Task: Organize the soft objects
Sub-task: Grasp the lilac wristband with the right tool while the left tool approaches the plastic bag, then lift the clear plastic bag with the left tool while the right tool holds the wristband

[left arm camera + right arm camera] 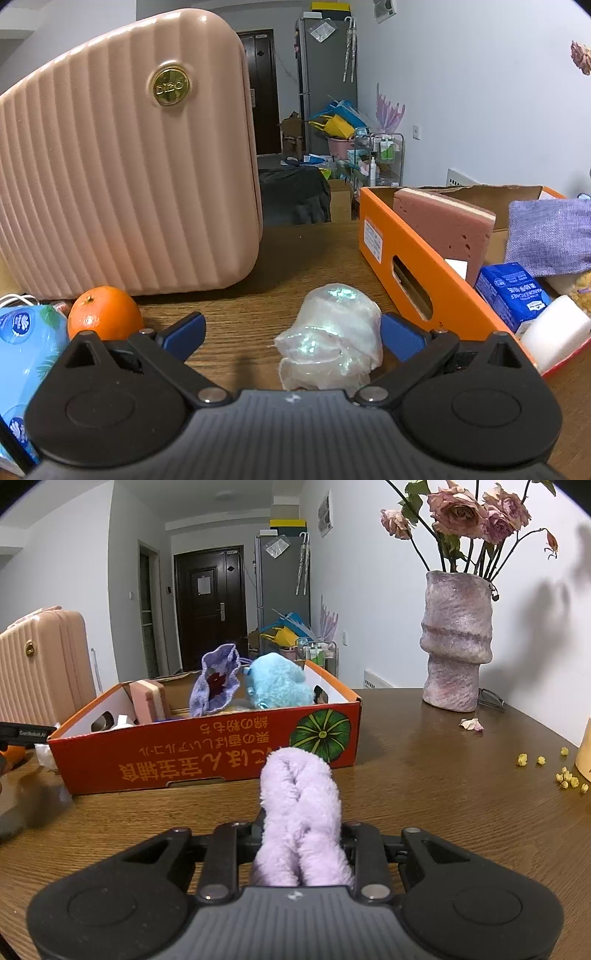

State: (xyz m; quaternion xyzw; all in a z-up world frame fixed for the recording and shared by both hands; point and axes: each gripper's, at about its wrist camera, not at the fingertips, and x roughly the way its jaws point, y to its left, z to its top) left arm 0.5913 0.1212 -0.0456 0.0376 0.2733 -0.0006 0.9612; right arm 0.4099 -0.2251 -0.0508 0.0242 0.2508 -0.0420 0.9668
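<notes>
Lilac plush [301,812]; orange box [207,753]; pink ribbed suitcase [125,177].

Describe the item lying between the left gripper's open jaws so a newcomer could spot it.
On the brown wooden table, between the ribbed pink suitcase and the orange cardboard box, lies a crumpled translucent white pouch. Only it has an iridescent green sheen; the neighbouring orange fruit is matte.

A home — fridge [282,590], front door [210,605], vase [456,642].

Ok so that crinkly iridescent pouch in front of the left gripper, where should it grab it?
Grip the iridescent pouch across its wide, bunched middle, coming straight ahead and low over the table. It sits slumped between the open fingers of the left gripper, nearer the finger on the orange box side, so shift slightly that way to centre it.
</notes>
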